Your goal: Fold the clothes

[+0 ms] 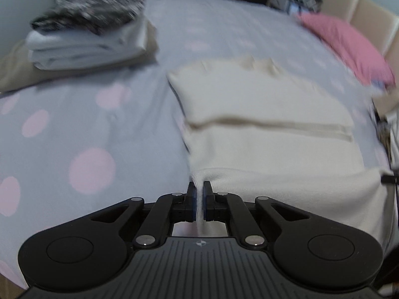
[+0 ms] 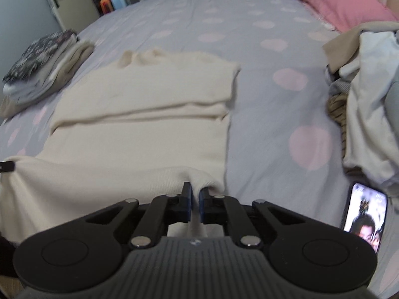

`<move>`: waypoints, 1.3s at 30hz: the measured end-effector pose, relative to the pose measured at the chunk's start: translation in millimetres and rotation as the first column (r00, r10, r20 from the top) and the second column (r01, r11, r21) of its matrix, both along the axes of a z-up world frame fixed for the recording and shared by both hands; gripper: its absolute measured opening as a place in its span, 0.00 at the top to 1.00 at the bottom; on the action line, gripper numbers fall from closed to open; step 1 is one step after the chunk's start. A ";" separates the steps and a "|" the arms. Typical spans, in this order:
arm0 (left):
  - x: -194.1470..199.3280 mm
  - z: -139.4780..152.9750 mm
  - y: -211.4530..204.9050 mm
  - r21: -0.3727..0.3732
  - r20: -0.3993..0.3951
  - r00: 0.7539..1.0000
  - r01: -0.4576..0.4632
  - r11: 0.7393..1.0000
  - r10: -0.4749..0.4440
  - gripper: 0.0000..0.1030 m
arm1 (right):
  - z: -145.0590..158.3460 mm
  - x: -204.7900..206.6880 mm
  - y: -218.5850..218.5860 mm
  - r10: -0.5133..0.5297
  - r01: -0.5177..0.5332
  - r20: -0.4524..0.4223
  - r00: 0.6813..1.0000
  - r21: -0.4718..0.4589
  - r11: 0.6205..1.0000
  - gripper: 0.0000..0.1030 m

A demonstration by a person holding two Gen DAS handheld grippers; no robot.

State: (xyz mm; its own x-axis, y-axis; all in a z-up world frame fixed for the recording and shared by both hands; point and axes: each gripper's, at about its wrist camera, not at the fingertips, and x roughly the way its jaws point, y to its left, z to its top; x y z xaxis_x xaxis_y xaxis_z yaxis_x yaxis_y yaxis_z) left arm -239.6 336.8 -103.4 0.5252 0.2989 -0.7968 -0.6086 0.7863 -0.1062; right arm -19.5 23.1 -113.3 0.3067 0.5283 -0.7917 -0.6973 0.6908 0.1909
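A cream knitted sweater (image 1: 269,114) lies partly folded on the bed, its sleeves laid across the body. My left gripper (image 1: 199,186) is shut on the sweater's near left corner, with fabric pinched between the blue pads. In the right wrist view the same cream sweater (image 2: 139,124) spreads ahead, and my right gripper (image 2: 195,190) is shut on its near right corner. The near hem is lifted between the two grippers and hangs toward the cameras.
A stack of folded clothes (image 1: 84,32) sits at the far left on the grey, pink-dotted bedsheet (image 1: 99,124). A pink pillow (image 2: 331,0) lies at the far right. A pile of unfolded laundry (image 2: 366,94) and a lit phone (image 2: 364,219) lie at the right.
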 end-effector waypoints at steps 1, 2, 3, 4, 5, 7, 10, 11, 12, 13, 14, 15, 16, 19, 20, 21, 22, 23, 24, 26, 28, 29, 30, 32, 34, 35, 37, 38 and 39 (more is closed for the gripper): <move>0.6 1.4 1.6 0.010 0.010 1.000 -0.005 1.000 0.005 0.97 | -0.4 3.3 2.0 -0.006 0.006 0.001 1.000 0.006 1.000 0.93; 4.0 -0.9 2.1 0.022 0.006 1.000 -0.004 1.000 0.004 0.97 | -1.5 6.1 4.4 -0.011 0.011 0.001 1.000 0.009 1.000 0.93; 7.4 -3.1 2.7 0.034 0.001 1.000 -0.003 0.999 0.003 0.97 | -2.9 8.0 6.8 -0.014 0.014 0.002 1.000 0.009 1.000 0.93; 10.9 -5.4 3.2 0.046 -0.004 1.000 -0.002 0.999 0.002 0.97 | -5.0 9.3 9.8 -0.015 0.015 0.004 1.000 0.004 1.000 0.93; 14.5 -8.1 3.0 0.058 -0.013 1.000 0.004 0.998 -0.003 0.97 | -7.3 10.1 13.5 -0.013 0.013 0.008 1.000 -0.005 1.000 0.93; 21.8 -15.3 -0.2 0.082 -0.046 0.999 0.028 0.996 -0.025 0.97 | -13.2 10.1 20.8 0.005 -0.005 0.019 1.000 -0.032 0.999 0.93; 25.3 -22.7 -5.6 0.102 -0.089 0.995 0.044 0.994 -0.035 0.91 | -18.5 9.5 22.7 0.009 -0.008 0.034 0.999 -0.046 0.999 0.89; 24.7 -23.0 -6.8 0.111 -0.093 0.995 0.041 0.993 -0.031 0.86 | -18.9 9.8 20.9 -0.003 0.005 0.032 0.999 -0.038 0.999 0.84; 23.1 -20.9 -7.7 0.123 -0.086 0.996 0.034 0.992 -0.023 0.82 | -18.5 10.3 18.4 -0.023 0.023 0.029 0.999 -0.026 0.999 0.76; 21.5 -18.7 -8.7 0.135 -0.079 0.997 0.027 0.990 -0.016 0.74 | -17.8 10.8 15.7 -0.044 0.045 0.027 0.999 -0.013 0.999 0.70; 20.0 -16.0 -9.9 0.148 -0.069 0.998 0.021 0.989 -0.011 0.65 | -16.5 10.1 12.6 -0.066 0.066 0.033 0.997 -0.001 0.998 0.56; 18.6 -12.1 -11.5 0.163 -0.053 0.999 0.019 0.986 -0.010 0.59 | -14.4 8.3 9.9 -0.080 0.080 0.046 0.996 0.014 0.997 0.51; 17.2 -8.3 -13.1 0.177 -0.037 0.999 0.016 0.984 -0.010 0.50 | -12.0 6.4 7.7 -0.089 0.088 0.059 0.994 0.032 0.996 0.51; 18.8 -3.8 -25.0 0.220 -0.029 0.998 0.054 0.974 -0.049 0.48 | -3.1 -2.5 7.6 -0.054 0.046 0.112 0.992 0.077 0.996 0.40; 20.3 -4.3 -31.1 0.232 -0.034 0.996 0.083 0.969 -0.078 0.47 | -0.2 -8.2 9.5 -0.022 0.010 0.140 0.990 0.085 0.996 0.35; 21.8 -4.7 -37.2 0.242 -0.039 0.994 0.112 0.964 -0.106 0.46 | 2.6 -13.8 11.4 0.011 -0.027 0.168 0.986 0.092 0.995 0.28; 23.4 -5.2 -43.2 0.253 -0.044 0.990 0.141 0.957 -0.134 0.44 | 4.6 -20.0 13.9 0.046 -0.065 0.192 0.980 0.092 0.994 0.25; 24.9 -5.6 -49.3 0.264 -0.050 0.986 0.169 0.950 -0.162 0.44 | 6.0 -26.6 16.7 0.083 -0.104 0.213 0.973 0.087 0.991 0.23; 26.4 -6.1 -55.4 0.274 -0.056 0.980 0.198 0.941 -0.190 0.44 | 7.0 -32.9 19.5 0.119 -0.141 0.230 0.966 0.081 0.987 0.23; 29.5 -7.0 -67.6 0.294 -0.069 0.967 0.254 0.921 -0.244 0.44 | 7.4 -44.0 24.4 0.183 -0.204 0.248 0.951 0.064 0.977 0.23; 32.5 -7.9 -79.7 0.313 -0.083 0.951 0.309 0.898 -0.298 0.44 | 6.3 -52.1 28.7 0.241 -0.260 0.239 0.940 0.049 0.964 0.22; 34.0 -8.3 -85.8 0.323 -0.090 0.942 0.336 0.885 -0.324 0.44 | 4.9 -54.3 30.3 0.277 -0.294 0.220 0.935 0.048 0.954 0.22; 35.5 -8.7 -91.9 0.332 -0.098 0.932 0.362 0.871 -0.350 0.44 | 3.0 -56.2 31.8 0.314 -0.329 0.199 0.928 0.044 0.943 0.22; 36.5 -12.9 -101.9 0.329 -0.120 0.910 0.414 0.849 -0.397 0.44 | -0.1 -62.5 34.3 0.366 -0.376 0.187 0.912 0.019 0.927 0.22; 36.5 -18.5 -110.9 0.317 -0.146 0.886 0.464 0.827 -0.441 0.44 | -3.1 -71.6 36.8 0.418 -0.422 0.203 0.886 -0.026 0.906 0.22; 36.5 -21.3 -115.3 0.310 -0.158 0.872 0.488 0.815 -0.462 0.44 | -4.6 -76.4 38.0 0.445 -0.444 0.213 0.870 -0.051 0.894 0.22; 36.5 -27.0 -124.3 0.296 -0.182 0.844 0.536 0.790 -0.504 0.44 | -8.1 -85.3 40.3 0.502 -0.495 0.210 0.839 -0.089 0.864 0.22; 36.5 -29.8 -128.8 0.288 -0.194 0.829 0.560 0.777 -0.525 0.44 | -9.8 -88.3 41.3 0.522 -0.513 0.197 0.830 -0.097 0.853 0.22; 36.5 -32.6 -133.3 0.280 -0.205 0.813 0.582 0.763 -0.545 0.44 | -11.6 -90.3 42.1 0.536 -0.527 0.180 0.825 -0.098 0.844 0.22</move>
State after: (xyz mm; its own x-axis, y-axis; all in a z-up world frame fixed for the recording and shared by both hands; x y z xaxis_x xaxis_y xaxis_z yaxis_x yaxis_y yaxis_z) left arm -203.1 203.5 -136.0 0.5981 0.2187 -0.7711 -0.0372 0.9686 0.2458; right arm -109.7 65.2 -124.8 0.1366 0.6210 -0.7718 -0.9783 0.2073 -0.0064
